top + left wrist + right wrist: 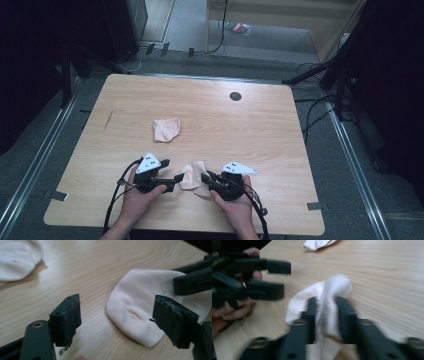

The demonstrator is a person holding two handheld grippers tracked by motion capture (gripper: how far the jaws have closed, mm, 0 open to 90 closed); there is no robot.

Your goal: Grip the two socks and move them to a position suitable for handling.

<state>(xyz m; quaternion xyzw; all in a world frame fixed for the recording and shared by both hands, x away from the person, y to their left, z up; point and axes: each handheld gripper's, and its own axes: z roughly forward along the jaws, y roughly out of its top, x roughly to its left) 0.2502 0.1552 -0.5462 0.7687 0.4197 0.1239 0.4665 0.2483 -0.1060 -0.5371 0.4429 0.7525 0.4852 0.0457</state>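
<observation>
The cream sock [192, 176] is judged soft, light and limp; a raised fold is flanked by the right tongs [325, 305], while the left tongs [116, 315] are spread beside its toe

Count: two pale cream fabric socks, near one [192, 176] and far one [166, 129]. Two black handheld grippers, left [176, 178] and right [205, 178], two fingers each. One light wooden surface [260, 130]. One small round dark grommet [235, 96] near far edge.
</observation>
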